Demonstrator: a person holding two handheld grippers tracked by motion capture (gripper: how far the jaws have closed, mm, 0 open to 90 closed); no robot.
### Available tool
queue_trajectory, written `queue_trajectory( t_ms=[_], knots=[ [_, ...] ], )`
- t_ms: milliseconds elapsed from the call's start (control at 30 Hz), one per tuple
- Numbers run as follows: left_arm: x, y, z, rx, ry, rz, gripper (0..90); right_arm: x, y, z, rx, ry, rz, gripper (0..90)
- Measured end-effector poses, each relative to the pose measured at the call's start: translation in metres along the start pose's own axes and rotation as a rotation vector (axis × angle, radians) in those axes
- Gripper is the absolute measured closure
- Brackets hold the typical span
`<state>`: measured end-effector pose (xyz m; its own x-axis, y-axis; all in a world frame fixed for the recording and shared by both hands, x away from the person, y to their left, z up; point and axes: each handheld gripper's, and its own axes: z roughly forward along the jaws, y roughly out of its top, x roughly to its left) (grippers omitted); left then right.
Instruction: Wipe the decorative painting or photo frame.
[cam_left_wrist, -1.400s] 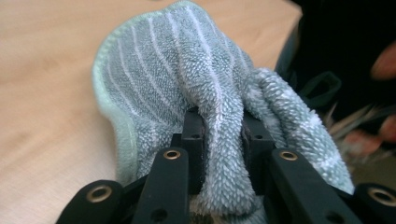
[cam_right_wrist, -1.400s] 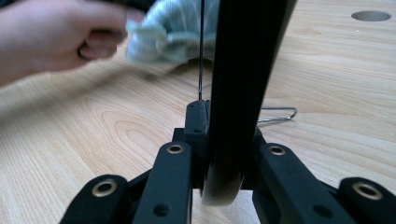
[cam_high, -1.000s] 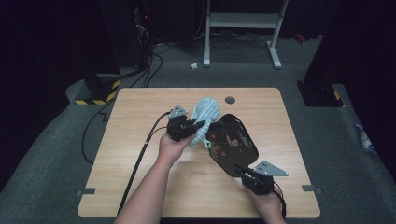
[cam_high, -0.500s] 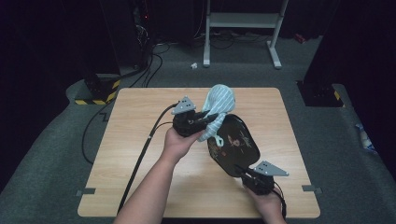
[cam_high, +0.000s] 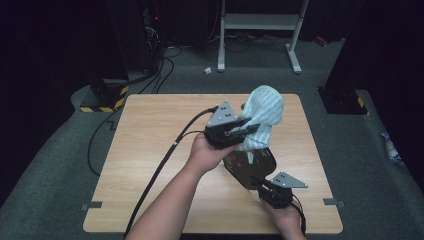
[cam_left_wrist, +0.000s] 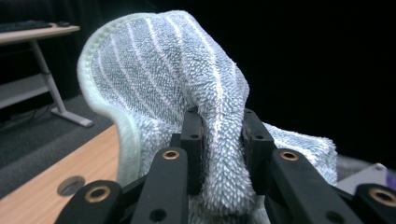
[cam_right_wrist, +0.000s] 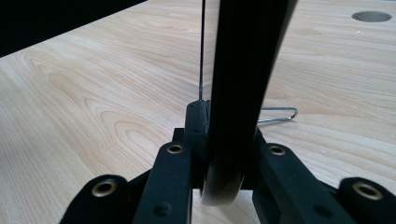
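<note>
Cloth, pale blue-green with thin white stripes, hangs in the air over the far half of the table, at about one o'clock from its centre. The left gripper has its jaws shut on a gathered fold of it; in the left gripper view the towelling balloons above the jaws and hides whatever lies behind. Below it, toward five o'clock, lies a dark paddle-shaped object, its upper part covered by the cloth and its surface too dark to read. The right gripper clamps its handle, which blocks the middle of the right gripper view. A bent wire lies just beyond.
</note>
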<state>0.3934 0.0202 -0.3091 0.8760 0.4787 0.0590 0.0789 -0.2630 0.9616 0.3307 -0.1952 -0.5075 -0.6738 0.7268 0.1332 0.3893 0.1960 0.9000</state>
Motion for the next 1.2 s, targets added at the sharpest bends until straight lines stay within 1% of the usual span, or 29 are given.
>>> queue_trajectory(
  t_ms=[67,100,167,233,333,467,500,633,767,933,1033,1133,1200],
  knots=[
    [-0.007,0.003,0.006,0.026,0.006,0.031,74.5,-0.001,0.000,0.000,0.000,0.001,0.004,79.8],
    [-0.010,0.003,0.009,0.036,0.016,0.045,74.4,-0.001,0.000,-0.001,-0.001,0.002,0.005,79.8],
    [-0.013,0.004,0.012,0.054,0.031,0.060,74.1,-0.001,0.000,-0.001,-0.001,0.002,0.003,79.7],
    [-0.012,0.006,0.012,0.059,0.050,0.048,73.8,0.000,0.000,-0.001,0.001,-0.001,0.002,79.7],
    [-0.005,0.009,0.011,0.070,0.095,0.036,73.7,0.000,0.000,-0.001,0.000,-0.004,-0.010,79.6],
    [0.010,0.008,0.009,0.093,0.138,-0.003,73.6,0.001,0.000,-0.001,0.000,-0.005,-0.010,79.6],
    [0.015,0.008,0.009,0.098,0.142,-0.017,73.5,0.000,0.000,-0.001,0.000,-0.004,-0.010,79.6],
    [0.035,0.002,0.007,0.111,0.138,-0.092,73.5,0.000,0.000,-0.001,-0.001,-0.002,-0.009,79.5],
    [0.049,-0.008,0.005,0.106,0.135,-0.154,73.7,0.000,-0.001,-0.001,-0.003,0.000,-0.005,79.5],
    [0.061,-0.022,0.005,0.127,0.153,-0.196,73.9,0.000,-0.001,-0.001,-0.005,0.002,-0.005,79.5],
    [0.066,-0.033,0.006,0.146,0.150,-0.227,74.0,-0.001,-0.002,-0.001,-0.005,0.004,-0.006,79.4],
    [0.070,-0.043,0.008,0.162,0.148,-0.241,74.0,-0.001,-0.002,-0.001,-0.005,0.003,-0.001,79.4],
    [0.072,-0.049,0.010,0.173,0.148,-0.249,74.0,0.000,-0.002,-0.002,-0.002,0.002,0.011,79.4]
  ],
)
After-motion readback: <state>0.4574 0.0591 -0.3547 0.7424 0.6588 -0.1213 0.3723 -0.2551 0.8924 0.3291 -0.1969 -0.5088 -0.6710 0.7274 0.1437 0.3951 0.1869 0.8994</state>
